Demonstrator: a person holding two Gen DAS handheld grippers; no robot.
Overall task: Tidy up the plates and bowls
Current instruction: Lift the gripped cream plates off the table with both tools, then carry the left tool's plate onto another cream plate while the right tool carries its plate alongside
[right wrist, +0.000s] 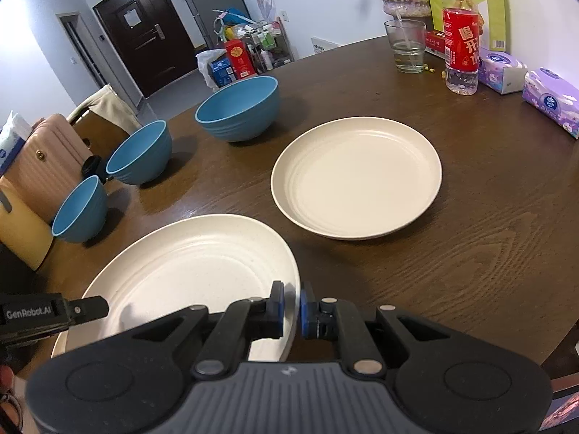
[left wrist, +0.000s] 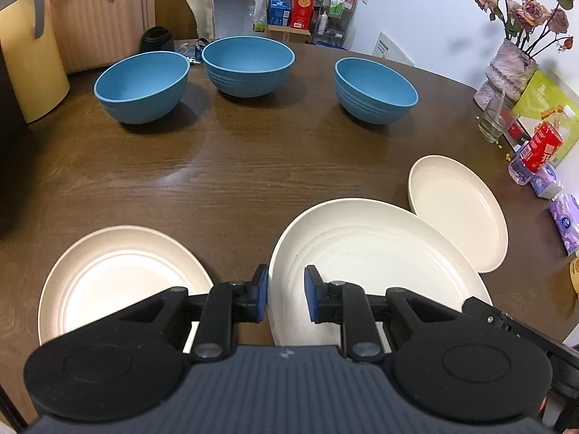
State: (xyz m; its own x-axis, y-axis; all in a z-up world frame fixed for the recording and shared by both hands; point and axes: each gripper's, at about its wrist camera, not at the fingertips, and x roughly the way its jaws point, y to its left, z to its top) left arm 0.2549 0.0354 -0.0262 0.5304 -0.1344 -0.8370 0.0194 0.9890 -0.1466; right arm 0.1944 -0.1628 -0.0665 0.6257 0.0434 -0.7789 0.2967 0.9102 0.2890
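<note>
Cream ridged plate [right wrist: 188, 275] — round, speckled

— Was the large cream plate [left wrist: 365, 253] seen whole?
— No; its near edge was hidden behind the left gripper [left wrist: 286, 293].
— And the flowers [left wrist: 524, 3]?
— Cut off by the top edge; the red bottle [right wrist: 461, 36] label was too small to read.
</note>
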